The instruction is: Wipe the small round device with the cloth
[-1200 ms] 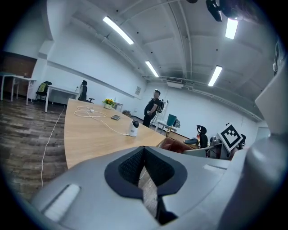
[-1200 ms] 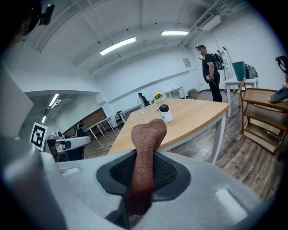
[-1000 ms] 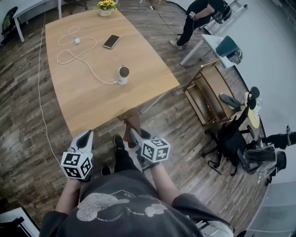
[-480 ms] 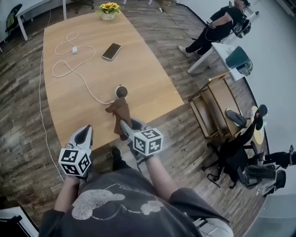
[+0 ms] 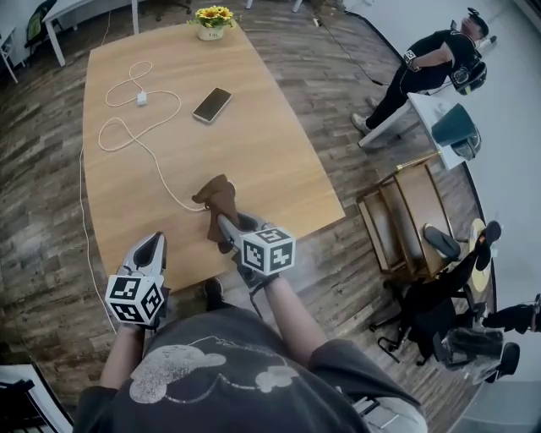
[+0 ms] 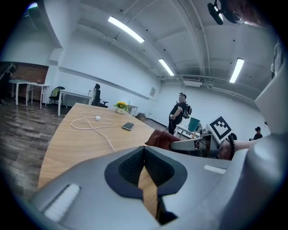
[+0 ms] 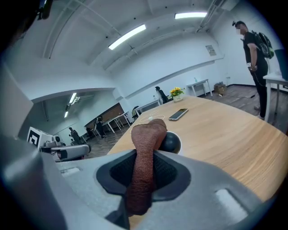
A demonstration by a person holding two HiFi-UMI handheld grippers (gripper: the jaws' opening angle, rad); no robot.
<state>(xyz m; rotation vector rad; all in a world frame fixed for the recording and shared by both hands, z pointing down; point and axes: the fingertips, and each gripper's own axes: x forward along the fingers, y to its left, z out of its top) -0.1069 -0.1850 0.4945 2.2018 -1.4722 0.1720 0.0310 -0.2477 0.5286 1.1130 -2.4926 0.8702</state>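
While the small round device [image 7: 171,143] sits near the front edge of the wooden table [image 5: 262,144], the brown cloth [image 7: 145,148] covers it from above, clamped between the jaws of the right gripper [image 7: 143,175]. A white cable [image 5: 139,139] trails away across the table, and a phone [image 5: 212,104] lies farther off. The left gripper [image 6: 145,168] hangs at the table's near edge with its jaws almost together and nothing between them.

wooden table [image 5: 254,152] | phone [image 5: 212,105] beside white cable [image 5: 141,98] | flowers [image 5: 213,17] at far end | possibly a rack [image 5: 406,224] right
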